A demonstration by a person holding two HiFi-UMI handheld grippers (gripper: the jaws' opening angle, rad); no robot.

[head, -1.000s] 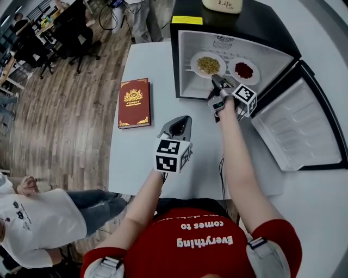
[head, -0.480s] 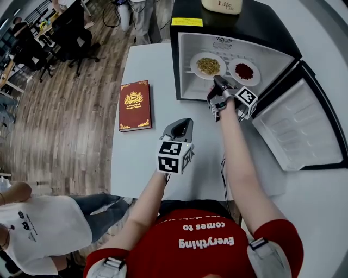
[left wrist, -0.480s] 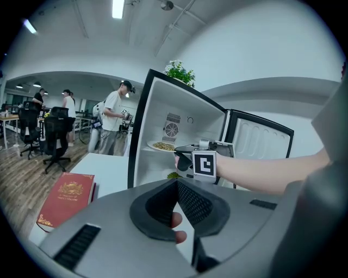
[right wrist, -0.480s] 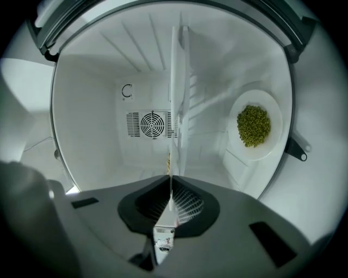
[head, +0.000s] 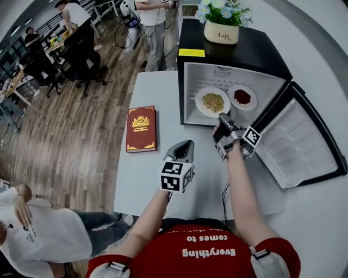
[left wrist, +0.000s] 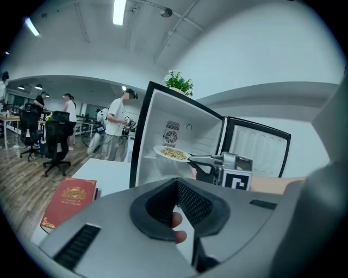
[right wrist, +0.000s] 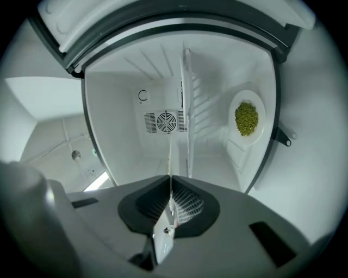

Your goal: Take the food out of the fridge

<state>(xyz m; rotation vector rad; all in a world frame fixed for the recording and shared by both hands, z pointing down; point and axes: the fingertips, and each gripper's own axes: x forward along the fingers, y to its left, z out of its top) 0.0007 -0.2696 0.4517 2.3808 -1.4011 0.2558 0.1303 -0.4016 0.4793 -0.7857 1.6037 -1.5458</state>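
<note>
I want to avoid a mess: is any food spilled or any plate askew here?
Nothing stands out. The right gripper holds the yellow-food plate by its rim, roughly level, and no food is spilled.

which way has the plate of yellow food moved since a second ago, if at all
Yes. The plate of yellow food has slid toward the open front edge of the fridge and is now nearer it than the red-food plate.

White table [head: 155, 182]: one red book [head: 142, 128] with a gold crest, closed and lying flat near the table's 9 o'clock edge. Pot of flowers [head: 224, 26] at 12 o'clock in the head view. Wooden floor [head: 70, 141] from 8 to 11 o'clock. Black office chairs [head: 81, 51] and standing people [head: 149, 16] at 11. Person in white shirt [head: 38, 233] at 7.
</note>
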